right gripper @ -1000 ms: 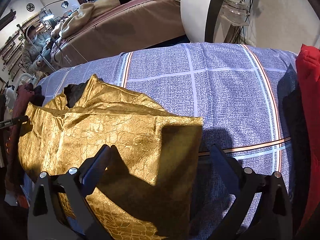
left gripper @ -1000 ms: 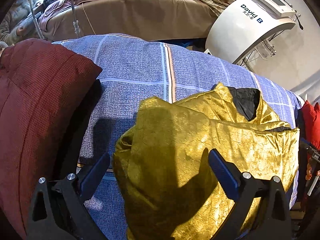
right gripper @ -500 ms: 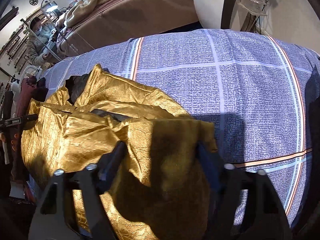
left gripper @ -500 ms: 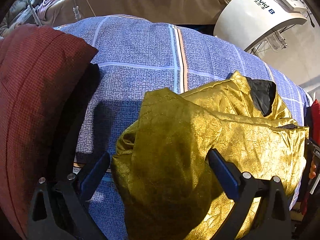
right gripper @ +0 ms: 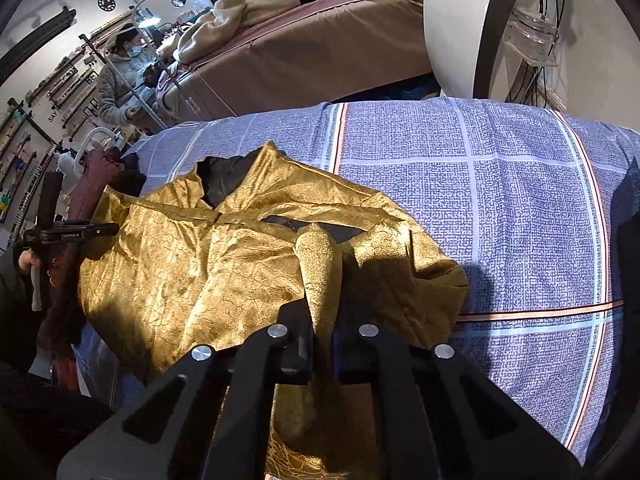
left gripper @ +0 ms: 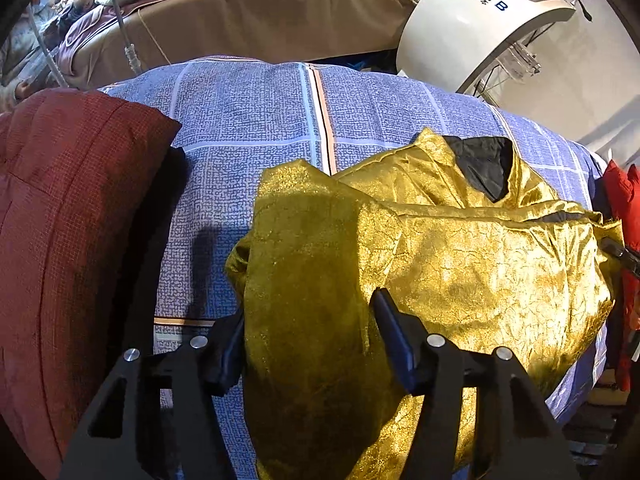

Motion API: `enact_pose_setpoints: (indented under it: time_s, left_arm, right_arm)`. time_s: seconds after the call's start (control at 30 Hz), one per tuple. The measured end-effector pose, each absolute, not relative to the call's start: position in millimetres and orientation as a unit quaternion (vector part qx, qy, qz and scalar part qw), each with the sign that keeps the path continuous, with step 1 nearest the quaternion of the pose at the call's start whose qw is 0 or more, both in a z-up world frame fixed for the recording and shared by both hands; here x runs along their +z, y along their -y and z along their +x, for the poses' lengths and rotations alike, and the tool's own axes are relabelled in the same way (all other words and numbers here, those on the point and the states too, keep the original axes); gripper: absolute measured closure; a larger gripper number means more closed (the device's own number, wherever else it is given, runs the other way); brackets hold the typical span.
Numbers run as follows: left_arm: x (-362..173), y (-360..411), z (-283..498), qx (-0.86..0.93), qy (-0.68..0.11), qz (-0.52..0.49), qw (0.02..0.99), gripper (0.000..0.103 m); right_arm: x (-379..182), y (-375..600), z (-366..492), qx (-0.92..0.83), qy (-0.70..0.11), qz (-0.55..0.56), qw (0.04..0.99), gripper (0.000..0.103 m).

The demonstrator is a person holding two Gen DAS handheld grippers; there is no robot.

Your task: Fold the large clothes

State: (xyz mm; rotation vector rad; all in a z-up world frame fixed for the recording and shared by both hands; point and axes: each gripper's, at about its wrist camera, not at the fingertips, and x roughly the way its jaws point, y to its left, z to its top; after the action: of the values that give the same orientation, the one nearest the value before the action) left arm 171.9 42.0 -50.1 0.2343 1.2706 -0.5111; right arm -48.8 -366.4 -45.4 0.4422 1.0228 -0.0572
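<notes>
- Surface: bed under a blue checked cover (left gripper: 248,128), sunlit.
- Right tool (right gripper: 322,330) — jaws clamped on a raised fold of the gold garment (right gripper: 192,264).
- Left tool (left gripper: 308,332) — jaws parted, straddling the garment's near end.
- Left side: dark red padded coat (left gripper: 68,216).
- Beyond: white machine (left gripper: 476,20), brown bed (left gripper: 256,16).

Jacket (left gripper: 460,264) on the bedspread (left gripper: 248,128) — cushion (left gripper: 68,216) to its left, machine (left gripper: 472,24) behind.
</notes>
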Motion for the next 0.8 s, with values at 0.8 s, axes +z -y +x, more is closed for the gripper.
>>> enact_pose_setpoints:
  time_s: [0.8]
  left_arm:
    - [-77.7,-184.5,-145.4,-0.32,-0.578,0.302,0.687,0.081]
  right_arm:
    - [-71.3,175.6,-339.1,0.014,-0.694,0.09,0.714,0.066]
